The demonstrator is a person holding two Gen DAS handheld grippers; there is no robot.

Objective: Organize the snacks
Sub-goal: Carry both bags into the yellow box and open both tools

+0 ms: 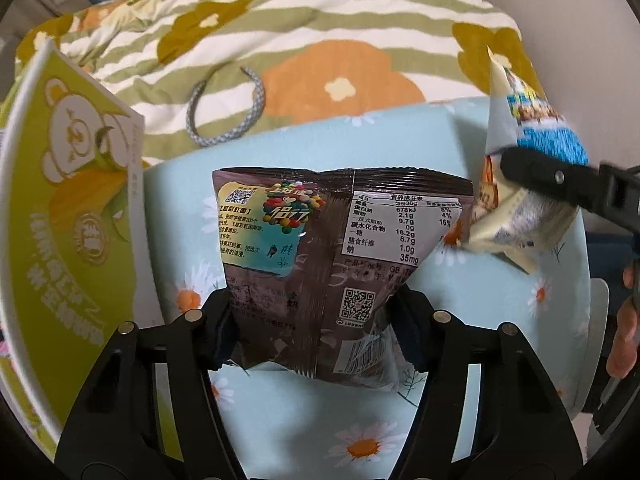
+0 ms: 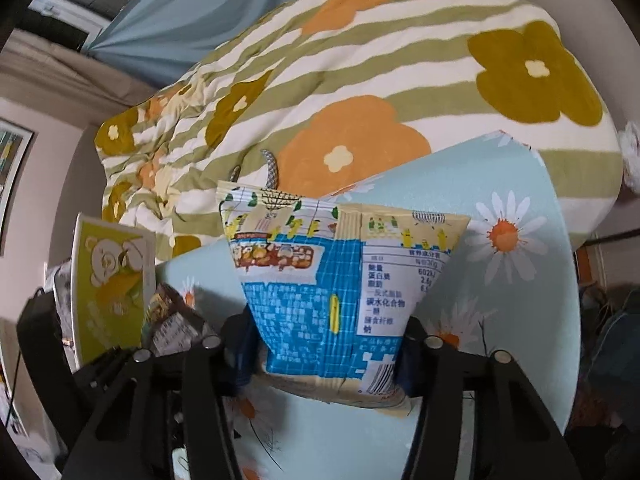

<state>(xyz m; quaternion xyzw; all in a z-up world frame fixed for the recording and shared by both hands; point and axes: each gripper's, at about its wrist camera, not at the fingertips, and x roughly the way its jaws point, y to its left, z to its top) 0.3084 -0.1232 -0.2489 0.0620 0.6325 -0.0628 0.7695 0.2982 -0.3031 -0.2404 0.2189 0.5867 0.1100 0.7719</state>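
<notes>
Left claw pinches a brown snack bag; right claw pinches a blue-yellow snack bag

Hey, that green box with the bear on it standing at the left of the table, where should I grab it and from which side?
Judging by its pose, take the green box by its top edge, coming from above. It stands upright and looks thin and flat, so two fingers could pinch it across its thickness. Both grippers hold packets now, so one must be freed first.
</notes>
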